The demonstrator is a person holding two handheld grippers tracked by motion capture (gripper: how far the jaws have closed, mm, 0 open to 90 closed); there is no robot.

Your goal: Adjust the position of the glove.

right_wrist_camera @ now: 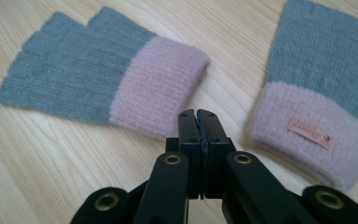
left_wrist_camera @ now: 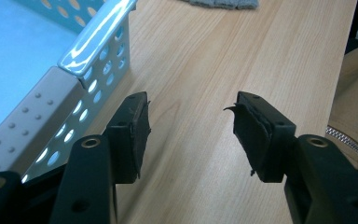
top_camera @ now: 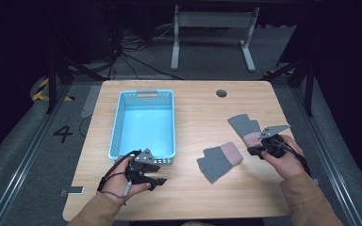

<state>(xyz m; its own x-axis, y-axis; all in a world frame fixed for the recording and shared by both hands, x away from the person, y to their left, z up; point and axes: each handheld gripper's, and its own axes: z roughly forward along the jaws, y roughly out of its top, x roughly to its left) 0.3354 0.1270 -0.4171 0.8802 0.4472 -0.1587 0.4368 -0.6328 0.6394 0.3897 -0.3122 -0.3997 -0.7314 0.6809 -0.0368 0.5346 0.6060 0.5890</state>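
Two fingerless knitted gloves, grey with pink cuffs, lie flat on the wooden table. One glove [top_camera: 219,161] [right_wrist_camera: 107,88] sits mid-table; the other glove [top_camera: 246,128] [right_wrist_camera: 321,93] lies farther right and carries a small label on its cuff. My right gripper [top_camera: 253,151] [right_wrist_camera: 198,114] is shut with nothing in it, hovering between the two pink cuffs. My left gripper [top_camera: 159,181] [left_wrist_camera: 191,128] stands open over bare wood beside the near corner of a light blue perforated basket [top_camera: 118,123] [left_wrist_camera: 88,51].
The basket holds nothing visible. A round cable hole [top_camera: 221,93] sits at the table's far side. A small grey object [top_camera: 75,190] rests at the near left edge. White desk legs [top_camera: 175,42] stand on the floor beyond.
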